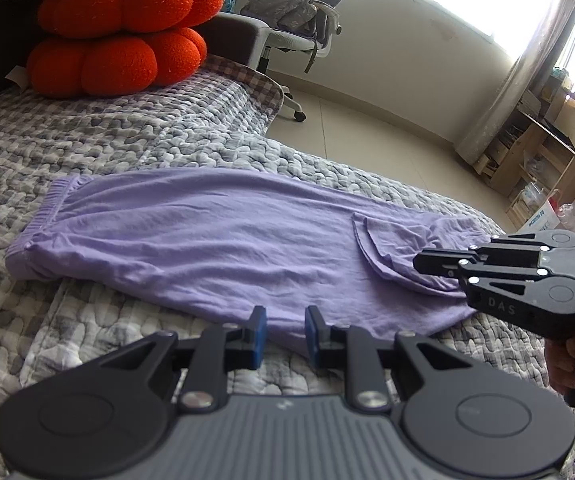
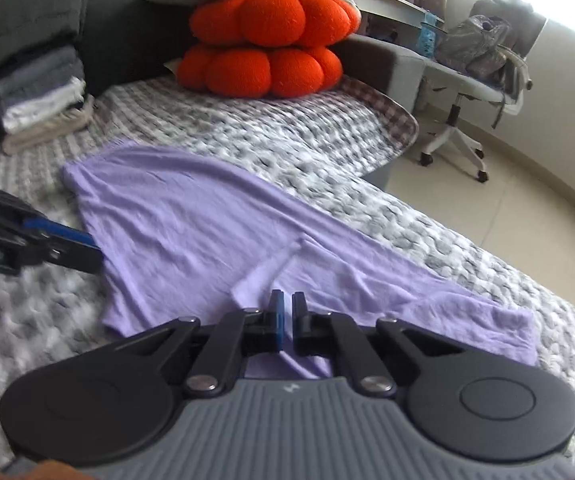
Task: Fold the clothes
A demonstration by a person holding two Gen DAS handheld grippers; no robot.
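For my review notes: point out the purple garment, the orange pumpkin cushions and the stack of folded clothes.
purple garment (image 1: 207, 236), left wrist view, on the middle of its spread fabric.
orange pumpkin cushions (image 2: 263, 68), right wrist view, on the lower cushion's front.
stack of folded clothes (image 2: 43, 100), right wrist view, on the white layer.

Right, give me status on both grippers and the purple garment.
Left gripper open at the garment's near edge. Right gripper shut on a fold of the purple garment. Garment flat on the quilt. Nothing in the way.
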